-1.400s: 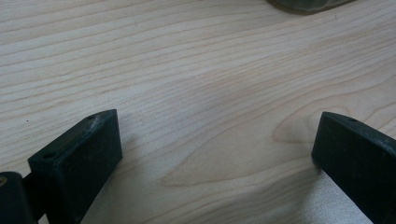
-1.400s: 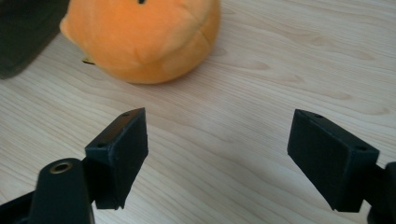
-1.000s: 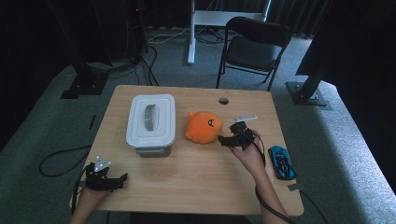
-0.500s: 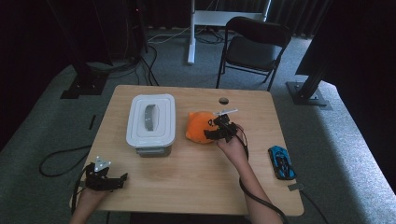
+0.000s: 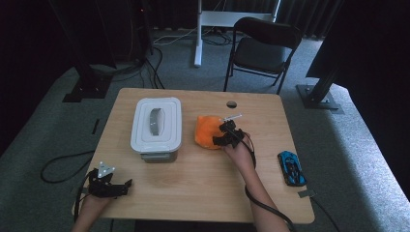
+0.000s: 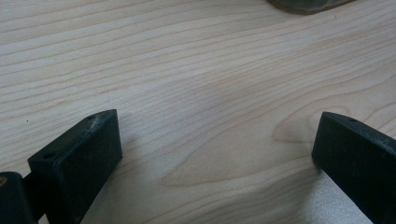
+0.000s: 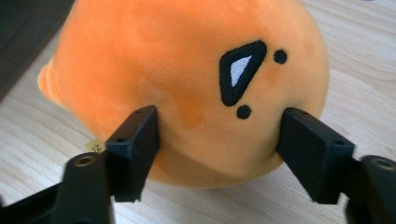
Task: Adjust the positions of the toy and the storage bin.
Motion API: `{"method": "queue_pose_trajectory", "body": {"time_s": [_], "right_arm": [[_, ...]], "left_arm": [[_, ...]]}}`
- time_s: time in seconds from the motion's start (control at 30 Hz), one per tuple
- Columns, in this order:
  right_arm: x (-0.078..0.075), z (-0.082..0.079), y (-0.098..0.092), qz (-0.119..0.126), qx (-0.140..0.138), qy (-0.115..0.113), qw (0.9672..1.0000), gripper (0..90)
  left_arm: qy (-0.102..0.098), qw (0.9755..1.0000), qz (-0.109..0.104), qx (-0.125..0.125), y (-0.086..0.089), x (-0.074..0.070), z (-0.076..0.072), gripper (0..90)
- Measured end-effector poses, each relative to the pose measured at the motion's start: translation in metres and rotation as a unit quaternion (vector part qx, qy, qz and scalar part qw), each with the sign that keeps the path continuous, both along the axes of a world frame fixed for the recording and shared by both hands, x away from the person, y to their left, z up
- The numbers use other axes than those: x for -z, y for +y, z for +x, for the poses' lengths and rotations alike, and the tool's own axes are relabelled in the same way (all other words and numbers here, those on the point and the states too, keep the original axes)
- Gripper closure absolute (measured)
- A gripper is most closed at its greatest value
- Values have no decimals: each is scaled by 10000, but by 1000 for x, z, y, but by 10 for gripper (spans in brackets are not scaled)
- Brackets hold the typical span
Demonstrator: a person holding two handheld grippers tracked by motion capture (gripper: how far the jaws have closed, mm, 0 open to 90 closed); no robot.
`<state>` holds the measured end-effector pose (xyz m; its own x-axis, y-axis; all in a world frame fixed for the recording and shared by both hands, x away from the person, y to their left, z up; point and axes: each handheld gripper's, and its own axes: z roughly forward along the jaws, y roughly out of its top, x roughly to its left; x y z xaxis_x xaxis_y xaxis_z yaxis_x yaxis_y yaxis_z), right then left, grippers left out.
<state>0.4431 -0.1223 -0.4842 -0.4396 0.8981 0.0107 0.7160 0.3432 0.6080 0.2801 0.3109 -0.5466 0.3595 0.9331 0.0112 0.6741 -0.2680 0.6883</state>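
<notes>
My left tool [image 5: 112,186] rests at the near left corner of the desk [image 5: 193,193], its jaws spread wide over bare wood. Farther in stands the white lidded box [image 5: 156,126], and just right of it, about mid-desk, lies the orange plush toy [image 5: 207,130]. My right tool [image 7: 217,149] is at the toy, jaws spread on either side of the soft body but not yet pressing it. I judge this is the grasping step; next I must close gently and lift. The blue toy car [image 5: 291,167] lies well apart at the right.
</notes>
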Motion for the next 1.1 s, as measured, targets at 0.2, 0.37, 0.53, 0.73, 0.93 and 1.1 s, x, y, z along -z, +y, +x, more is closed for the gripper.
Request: {"method": "queue_pose_trajectory", "body": {"time_s": [0.2, 0.37, 0.53, 0.73, 0.93, 1.1], "right_arm": [[5, -2, -7, 148, -75, 82, 9998, 236], [9, -5, -10, 133, -146, 126, 9997, 247], [11, -5, -11, -34, -269, 140, 9995, 210], [10, -6, -18, -1, -560, -80, 9984, 382], [-1, -4, -29, 19, -580, 171, 9982, 623], [-11, -10, -35, -69, -749, 237, 9969, 684]], "left_arm": [[-1, 10000, 0, 0, 0, 0, 0, 19], [-1, 10000, 1, 0, 0, 0, 0, 19], [0, 10000, 2, 1, 0, 0, 0, 19], [-3, 10000, -1, 0, 0, 0, 0, 19], [0, 10000, -1, -1, 0, 0, 0, 19], [0, 10000, 0, 0, 0, 0, 0, 19]]}}
